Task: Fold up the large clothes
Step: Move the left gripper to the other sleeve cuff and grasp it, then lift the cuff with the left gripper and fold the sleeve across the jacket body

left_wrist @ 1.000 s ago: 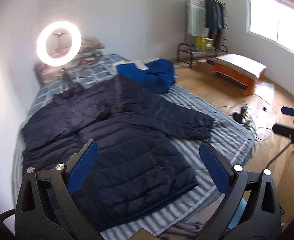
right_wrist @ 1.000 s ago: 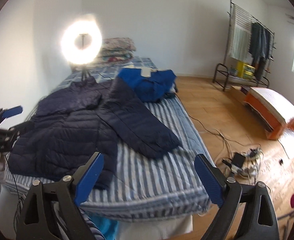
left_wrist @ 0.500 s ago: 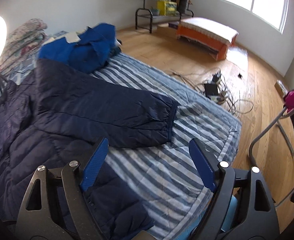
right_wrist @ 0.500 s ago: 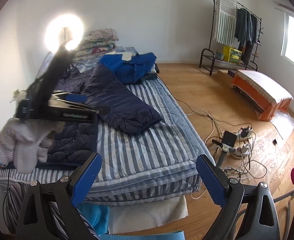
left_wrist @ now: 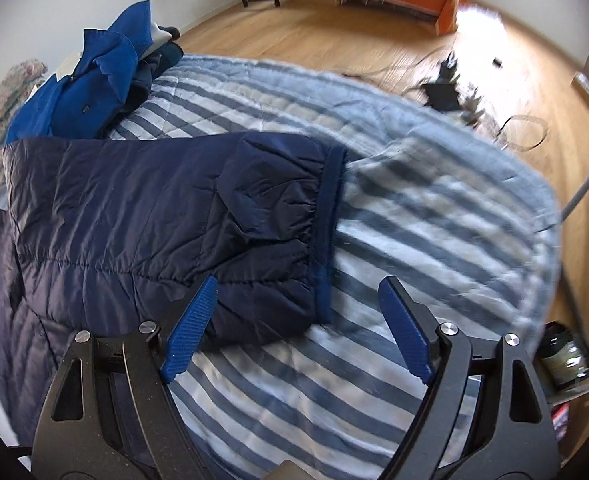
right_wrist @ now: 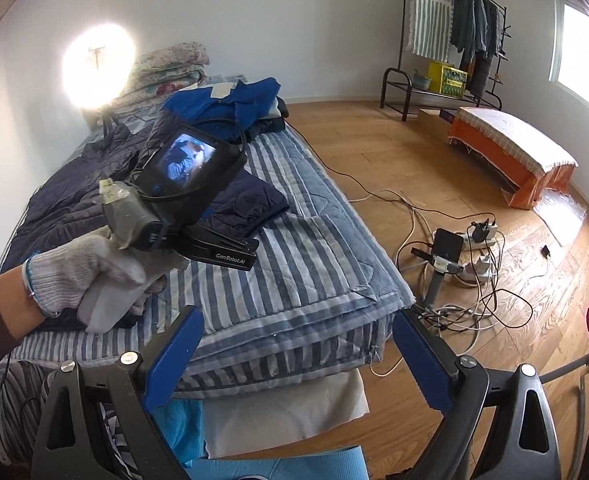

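A dark navy puffer jacket (left_wrist: pixel 106 216) lies spread on the striped bed (left_wrist: pixel 434 216). Its sleeve points right and ends in a blue cuff (left_wrist: pixel 328 232). My left gripper (left_wrist: pixel 300 328) is open and hovers low just in front of the sleeve end, its left finger (left_wrist: pixel 192 320) over the sleeve's lower edge. My right gripper (right_wrist: pixel 294 360) is open and empty, off the foot of the bed. In the right wrist view the jacket (right_wrist: pixel 74 196) is partly hidden by the gloved hand that holds the left gripper's body (right_wrist: pixel 182 200).
A bright blue garment (left_wrist: pixel 90 76) is piled at the far end of the bed, also seen in the right wrist view (right_wrist: pixel 230 100). A ring light (right_wrist: pixel 98 66) stands by folded quilts. Cables and a power strip (right_wrist: pixel 454 248) lie on the wood floor. An orange bench (right_wrist: pixel 510 148) and clothes rack (right_wrist: pixel 454 36) stand beyond.
My left gripper has moved down and right, close to the sleeve cuff. My right gripper has drifted slightly, and the left hand now crosses its view.
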Demonstrator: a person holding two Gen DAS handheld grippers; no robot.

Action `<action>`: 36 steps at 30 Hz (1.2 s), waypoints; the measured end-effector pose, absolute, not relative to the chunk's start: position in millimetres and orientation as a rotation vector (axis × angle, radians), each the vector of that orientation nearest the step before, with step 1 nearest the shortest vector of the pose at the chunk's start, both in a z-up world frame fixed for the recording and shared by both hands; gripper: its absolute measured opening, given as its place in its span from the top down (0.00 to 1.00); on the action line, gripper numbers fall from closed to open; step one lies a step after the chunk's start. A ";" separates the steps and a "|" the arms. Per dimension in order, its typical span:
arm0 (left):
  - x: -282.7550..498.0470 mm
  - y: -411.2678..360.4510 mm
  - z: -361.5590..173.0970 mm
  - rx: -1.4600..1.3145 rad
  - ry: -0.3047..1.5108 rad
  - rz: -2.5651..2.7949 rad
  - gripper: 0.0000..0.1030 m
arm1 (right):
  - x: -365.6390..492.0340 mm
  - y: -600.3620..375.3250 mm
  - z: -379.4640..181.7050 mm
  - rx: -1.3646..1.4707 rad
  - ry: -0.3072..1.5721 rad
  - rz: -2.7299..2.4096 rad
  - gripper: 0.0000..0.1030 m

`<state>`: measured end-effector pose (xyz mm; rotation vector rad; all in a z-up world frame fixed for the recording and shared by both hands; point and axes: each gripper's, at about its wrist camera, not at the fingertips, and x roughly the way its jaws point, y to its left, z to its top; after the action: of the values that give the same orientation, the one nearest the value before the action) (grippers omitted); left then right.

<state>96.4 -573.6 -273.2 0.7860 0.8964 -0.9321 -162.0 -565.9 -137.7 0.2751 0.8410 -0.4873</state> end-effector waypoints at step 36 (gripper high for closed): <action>245.3 -402.6 -136.5 0.111 0.949 -0.849 0.91 | -118.8 -506.2 -126.3 0.251 0.835 -0.384 0.07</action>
<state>245.3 -402.6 -136.5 0.1107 0.9490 -0.8487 -118.8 -506.2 -126.3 0.2515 0.8350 -0.3841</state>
